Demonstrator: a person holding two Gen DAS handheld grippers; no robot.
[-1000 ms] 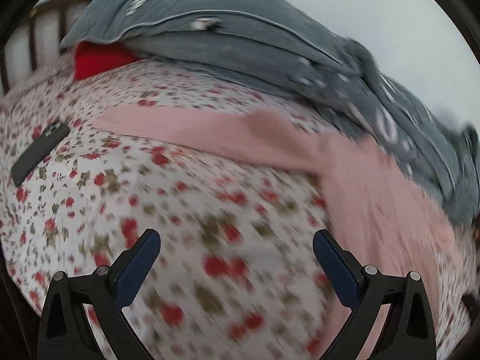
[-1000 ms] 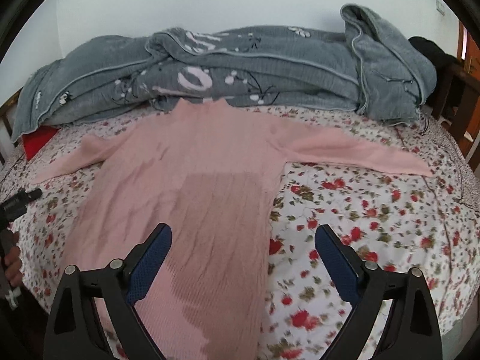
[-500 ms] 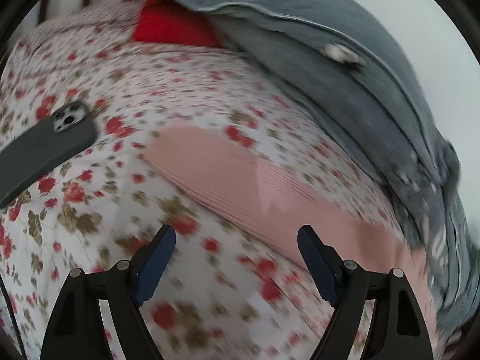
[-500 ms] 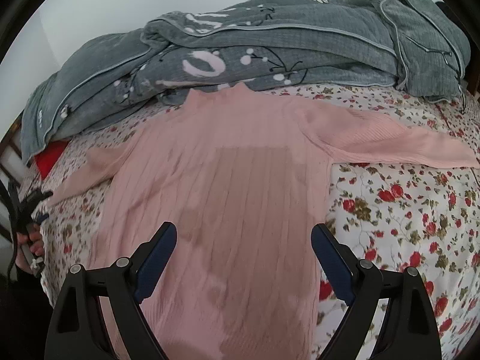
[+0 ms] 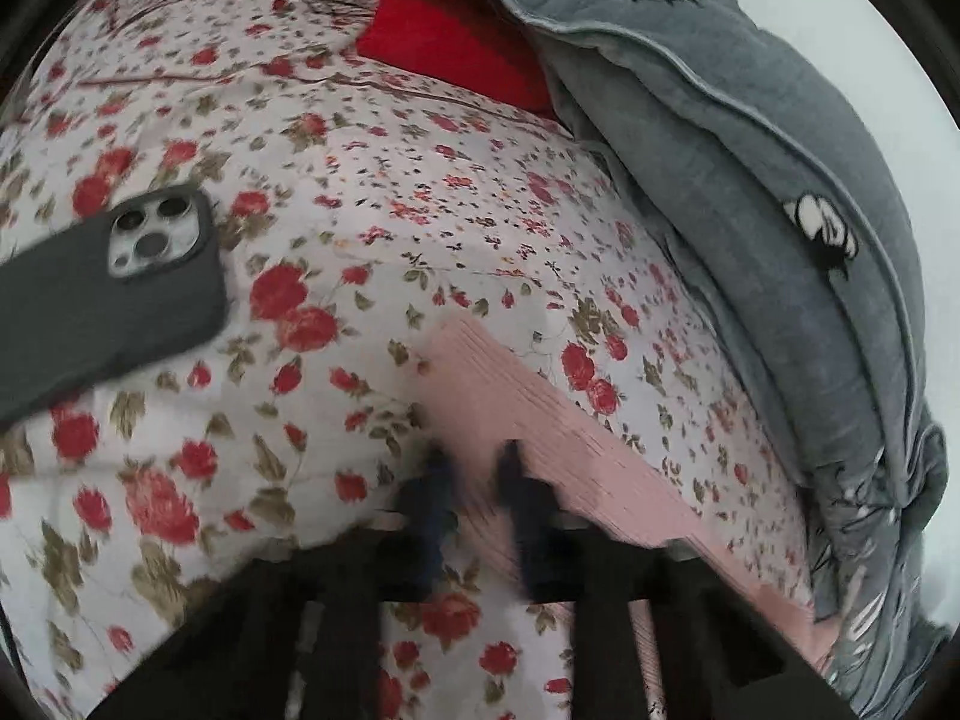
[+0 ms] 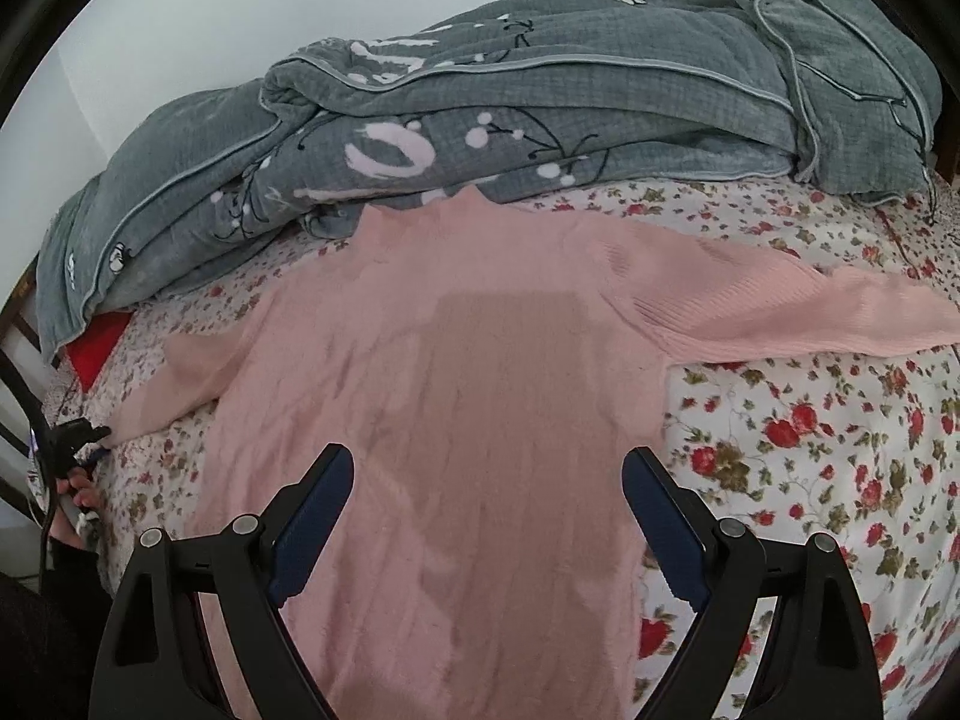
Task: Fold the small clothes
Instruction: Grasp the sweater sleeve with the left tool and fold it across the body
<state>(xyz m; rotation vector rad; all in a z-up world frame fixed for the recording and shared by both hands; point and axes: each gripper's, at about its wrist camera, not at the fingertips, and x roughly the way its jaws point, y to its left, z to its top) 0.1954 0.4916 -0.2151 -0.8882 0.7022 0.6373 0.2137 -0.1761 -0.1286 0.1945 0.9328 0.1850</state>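
On the bed, nearest the right camera: right gripper (image 6: 487, 519), jaws spread wide, nothing between the pads; it hangs over the lower body of the pink sweater (image 6: 456, 420).
Left gripper (image 5: 471, 480): jaws drawn almost together on the cuff end of the sweater's left sleeve (image 5: 540, 420); the ribbed pink knit sits between the two dark fingers, which are blurred, so pad contact appears made but cannot be read sharply.
Left gripper, seen from the right wrist view: small and dark at the far left edge (image 6: 78, 438), at the tip of the same sleeve, with a hand (image 6: 75, 492) below it.
Pink sweater, position: laid flat, front up, on the floral bedsheet (image 6: 810, 450); both sleeves stretched outward, the right sleeve (image 6: 810, 312) running to the frame's right edge, the neck toward the grey quilt (image 6: 540, 120).
Phone (image 5: 102, 294): dark case, camera side up, lying on the sheet to the left of the left gripper, apart from the sleeve.
Red item (image 5: 456, 48): partly tucked under the quilt's edge, beyond the sleeve.
Grey quilt: bunched along the far side of the bed, just touching the sweater's neck.
Wall (image 6: 240, 12): pale, behind the quilt.
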